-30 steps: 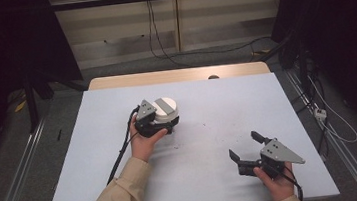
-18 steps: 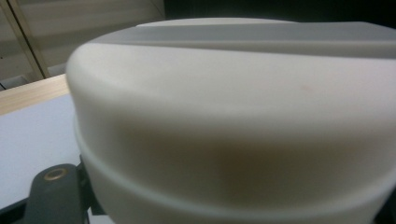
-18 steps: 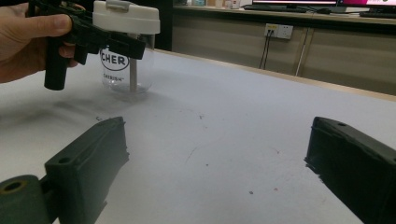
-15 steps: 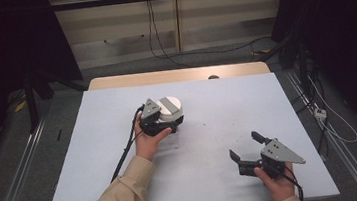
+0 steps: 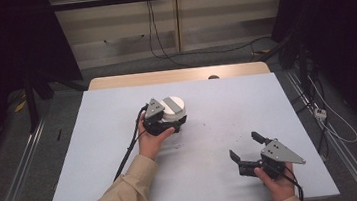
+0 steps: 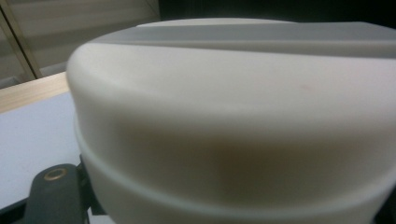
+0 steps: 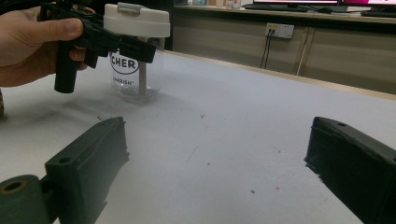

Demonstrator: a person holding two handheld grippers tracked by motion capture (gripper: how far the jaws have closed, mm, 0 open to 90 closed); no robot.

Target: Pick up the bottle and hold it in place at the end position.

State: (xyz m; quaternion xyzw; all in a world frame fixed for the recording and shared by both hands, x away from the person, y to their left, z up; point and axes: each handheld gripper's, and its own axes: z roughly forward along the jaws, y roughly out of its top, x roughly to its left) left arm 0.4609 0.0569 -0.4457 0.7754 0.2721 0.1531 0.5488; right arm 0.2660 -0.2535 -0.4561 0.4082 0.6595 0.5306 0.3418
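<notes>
Jar (image 7: 136, 56) label: black oval badge with white letters, readable part "CHER", smaller "CHERISH" line under it. The start of the big word is covered by my left gripper (image 7: 100, 39) in the right gripper view, so I can't give the full brand. No other text legible; the wall socket plate (image 7: 279, 31) at upper right of that view is too small to read.

Jar position: centre-left of the desk (image 5: 217, 101) in the high view, standing upright, clear body, white lid (image 5: 173, 106) with a grey flip tab on top.

Left fingers: closed in as far as they go, clamped on the jar just under the lid rim. Left hand (image 5: 153, 138) sits right behind it. The left gripper view is almost all lid (image 6: 233, 116), blurred and too close; only a corner of one finger (image 6: 53, 196) with a brass insert shows at lower left, and the contact itself is hidden.

Right gripper (image 5: 249, 151): lower right of the high view, resting low by the desk's near edge, well apart from the jar. Fingers (image 7: 88, 158) spread wide, nothing between them, bare desk in the gap. Right-hand finger is cut off by the frame edge.

Faint dark scuffs on the desk surface between the two grippers.
</notes>
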